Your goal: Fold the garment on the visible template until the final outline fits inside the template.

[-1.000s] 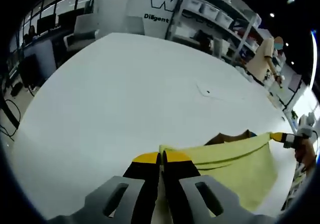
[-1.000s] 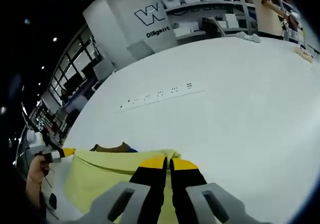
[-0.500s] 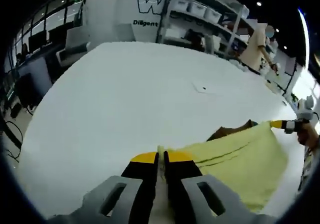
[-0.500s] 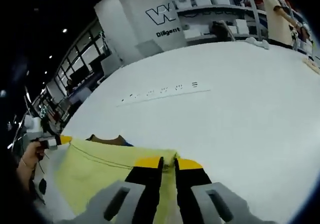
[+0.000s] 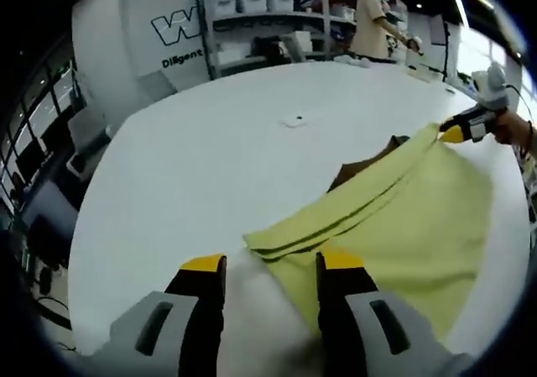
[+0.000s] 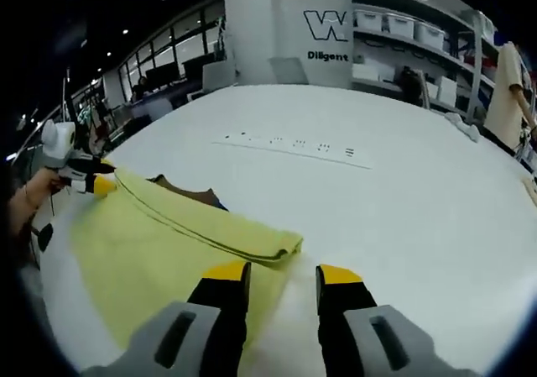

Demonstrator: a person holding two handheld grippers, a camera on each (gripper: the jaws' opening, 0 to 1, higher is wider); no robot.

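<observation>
A yellow garment (image 5: 403,217) lies folded on the white table (image 5: 210,167), with its doubled edge running across the middle. A brown piece (image 5: 361,169) pokes out from under that edge. My left gripper (image 5: 270,264) is open, with the garment's near corner just ahead of its jaws. In the right gripper view the same garment (image 6: 143,243) and brown piece (image 6: 189,194) lie to the left. My right gripper (image 6: 281,272) is open just short of the folded corner. Each gripper also appears at the garment's far corner in the other's view: right gripper (image 5: 460,130), left gripper (image 6: 92,182).
A row of sockets (image 6: 294,144) is set into the table beyond the garment, and a small dark mark (image 5: 295,121) sits further out. Shelves with bins (image 5: 260,16) and a standing person (image 5: 373,24) are behind the table. The table's edge (image 5: 92,251) curves close on the left.
Both grippers were shut on the garment's corners and have opened and let go. The folded edge now rests on the table. Both cameras have tilted.
</observation>
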